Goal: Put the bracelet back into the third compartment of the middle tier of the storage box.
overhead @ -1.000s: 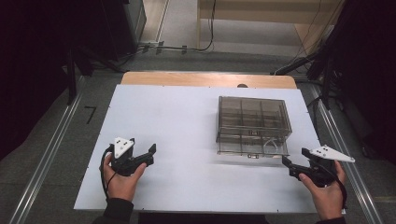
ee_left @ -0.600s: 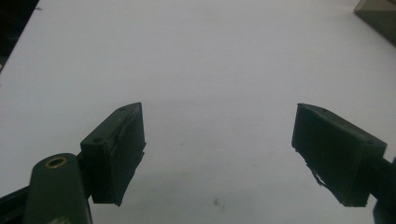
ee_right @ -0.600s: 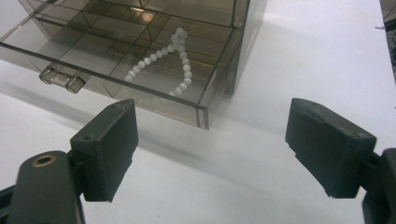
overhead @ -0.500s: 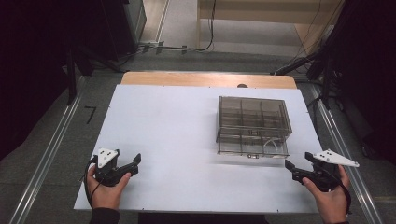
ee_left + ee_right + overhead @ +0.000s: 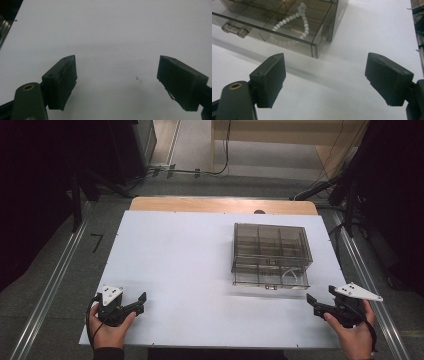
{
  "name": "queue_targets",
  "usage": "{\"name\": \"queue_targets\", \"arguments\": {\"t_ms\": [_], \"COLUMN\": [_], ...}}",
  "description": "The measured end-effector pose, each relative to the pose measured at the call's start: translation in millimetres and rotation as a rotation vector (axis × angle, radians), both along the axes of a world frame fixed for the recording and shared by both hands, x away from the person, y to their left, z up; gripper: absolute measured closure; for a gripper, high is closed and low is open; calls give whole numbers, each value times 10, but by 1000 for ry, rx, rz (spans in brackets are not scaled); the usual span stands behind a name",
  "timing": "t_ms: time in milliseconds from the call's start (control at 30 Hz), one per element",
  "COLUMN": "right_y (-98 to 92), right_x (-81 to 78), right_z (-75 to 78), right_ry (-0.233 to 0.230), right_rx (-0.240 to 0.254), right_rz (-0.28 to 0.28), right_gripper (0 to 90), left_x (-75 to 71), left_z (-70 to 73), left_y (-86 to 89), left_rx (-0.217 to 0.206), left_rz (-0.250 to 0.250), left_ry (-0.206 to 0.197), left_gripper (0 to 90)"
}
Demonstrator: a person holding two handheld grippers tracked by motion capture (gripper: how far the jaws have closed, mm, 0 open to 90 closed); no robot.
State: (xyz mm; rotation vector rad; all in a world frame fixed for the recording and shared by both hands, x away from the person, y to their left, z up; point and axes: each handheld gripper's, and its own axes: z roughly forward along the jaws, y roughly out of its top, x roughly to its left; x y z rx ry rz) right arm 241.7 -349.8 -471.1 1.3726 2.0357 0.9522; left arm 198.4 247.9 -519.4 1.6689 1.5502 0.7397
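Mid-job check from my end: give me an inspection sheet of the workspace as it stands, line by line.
Surface: white board on a wooden table; a few small specks in the left gripper view.
Job's things: smoky clear organizer box with compartments, right of centre; a string of white beads inside its near right corner; clear handle on its near face.
Clutter: nothing seen.
Grippers: left gripper open at the near left corner over bare board; right gripper open at the near right, short of the box, apart from it.
Cables: black cable looping from the left gripper; more on the floor beyond the table.
Surroundings: grey floor, metal rails each side, dark equipment.
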Motion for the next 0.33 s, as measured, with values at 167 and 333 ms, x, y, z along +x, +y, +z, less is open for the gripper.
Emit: {"name": "queue_targets", "arguments": {"t_ms": [167,333], "right_y": [-13,-22], "right_x": [-12,-13], "right_z": [-12,-28], "right_ry": [2,7], "right_rx": [-1,-4], "right_rz": [-6,-9], "right_gripper": [153,154], "left_x": [35,93], "left_z": [-13,-35], "left_y": [-35,-49], "left_rx": [33,45], "left_rz": [0,-2], "left_ry": [35,93], "left_gripper": [148,120]}}
